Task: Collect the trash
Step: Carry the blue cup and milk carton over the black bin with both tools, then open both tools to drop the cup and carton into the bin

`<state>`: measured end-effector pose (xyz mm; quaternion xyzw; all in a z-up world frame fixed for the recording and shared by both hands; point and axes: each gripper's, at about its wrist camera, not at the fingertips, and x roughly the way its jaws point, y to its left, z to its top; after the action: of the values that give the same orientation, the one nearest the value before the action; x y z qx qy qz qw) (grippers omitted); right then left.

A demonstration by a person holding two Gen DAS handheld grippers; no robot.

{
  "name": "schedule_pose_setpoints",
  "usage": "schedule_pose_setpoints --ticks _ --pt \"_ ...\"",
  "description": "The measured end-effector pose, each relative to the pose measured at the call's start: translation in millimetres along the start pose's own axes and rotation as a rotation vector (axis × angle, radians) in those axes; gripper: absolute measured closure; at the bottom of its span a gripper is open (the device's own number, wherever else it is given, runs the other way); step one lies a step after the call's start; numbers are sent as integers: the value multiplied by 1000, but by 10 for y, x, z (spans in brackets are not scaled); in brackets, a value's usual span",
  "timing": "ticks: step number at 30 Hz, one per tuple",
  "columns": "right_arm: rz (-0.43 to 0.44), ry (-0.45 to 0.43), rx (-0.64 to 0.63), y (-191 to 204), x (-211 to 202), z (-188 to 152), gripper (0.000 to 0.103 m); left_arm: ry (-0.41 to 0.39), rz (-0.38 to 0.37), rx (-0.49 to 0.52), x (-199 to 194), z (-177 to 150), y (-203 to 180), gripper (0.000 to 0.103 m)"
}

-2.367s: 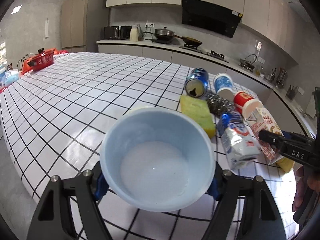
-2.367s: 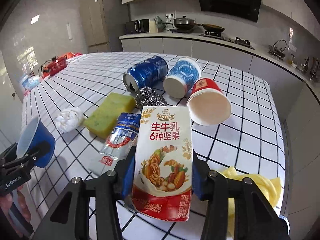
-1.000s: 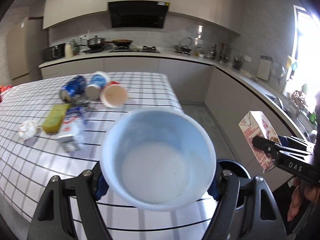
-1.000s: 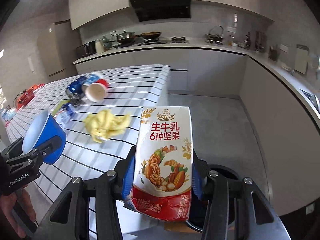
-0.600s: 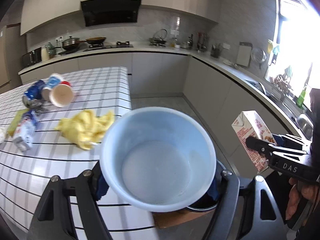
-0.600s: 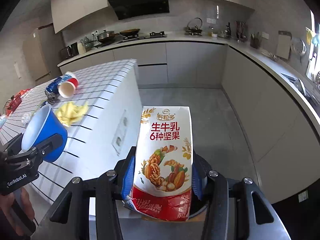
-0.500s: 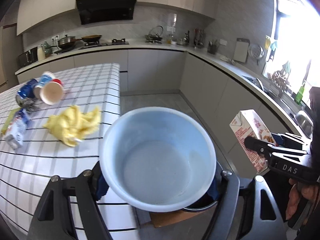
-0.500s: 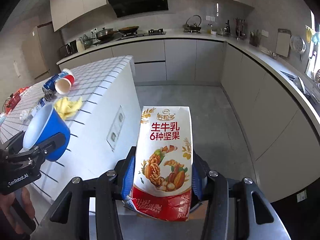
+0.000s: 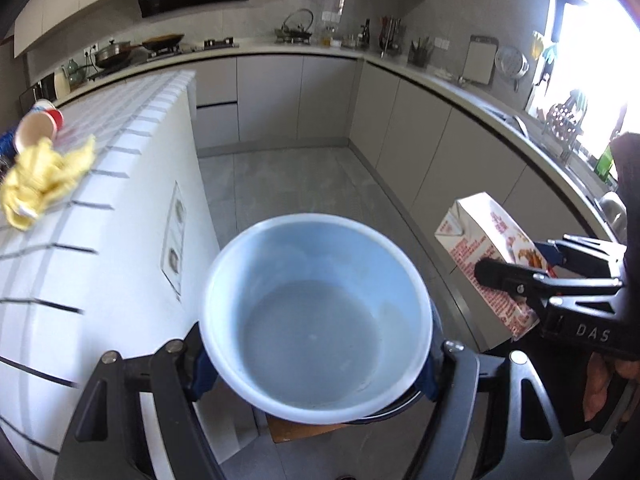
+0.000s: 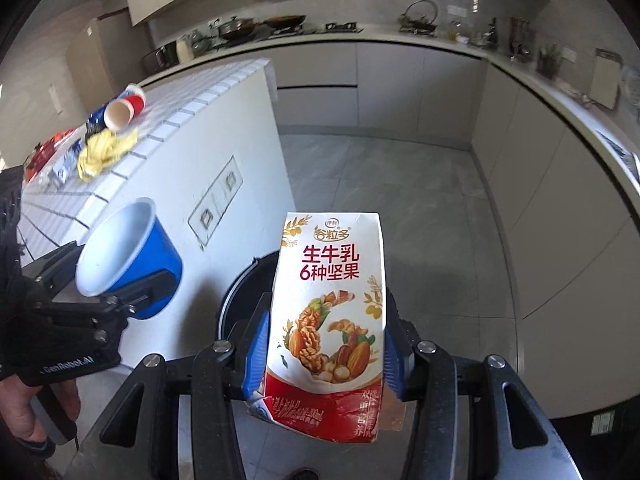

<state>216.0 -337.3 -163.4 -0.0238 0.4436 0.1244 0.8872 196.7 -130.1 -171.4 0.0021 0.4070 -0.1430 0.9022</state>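
Note:
My left gripper (image 9: 316,364) is shut on a blue paper cup (image 9: 316,316), white inside and empty, its mouth facing the camera; the same cup (image 10: 128,256) shows at the left of the right wrist view. My right gripper (image 10: 324,348) is shut on a white and red nut-milk carton (image 10: 330,312), held upright; the carton (image 9: 484,256) also appears at the right of the left wrist view. Both hang beside the counter's end, over a round black bin (image 10: 244,292) on the floor, mostly hidden behind the carton and the cup.
The white tiled counter (image 10: 172,128) stands at the left, carrying a yellow cloth (image 10: 104,152), a red paper cup (image 10: 124,110), a blue can and a wrapper. Grey floor (image 10: 400,200) and grey cabinets lie ahead. A hand (image 10: 28,404) holds the left gripper's grip.
Both grippers have swung off the counter top to its end and dropped lower, keeping the cup and the carton. The bin now lies under them and the counter has slid left.

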Motion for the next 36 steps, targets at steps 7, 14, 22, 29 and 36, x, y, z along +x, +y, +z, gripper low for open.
schedule_pose_setpoints --ticks 7,14,22,29,36 --pt "62 20 -30 -128 307 108 53 32 25 -31 223 -62 -103 26" --pt "89 23 -55 -176 382 140 53 39 40 -63 278 -67 -97 26" --pt "128 66 -66 -209 516 54 52 78 8 -82 440 -111 -65 25" --pt "82 95 -47 -484 692 -35 12 131 130 -72 537 -310 131 0" --pt "65 83 -10 -577 628 -15 12 135 107 -63 561 -312 24 1"
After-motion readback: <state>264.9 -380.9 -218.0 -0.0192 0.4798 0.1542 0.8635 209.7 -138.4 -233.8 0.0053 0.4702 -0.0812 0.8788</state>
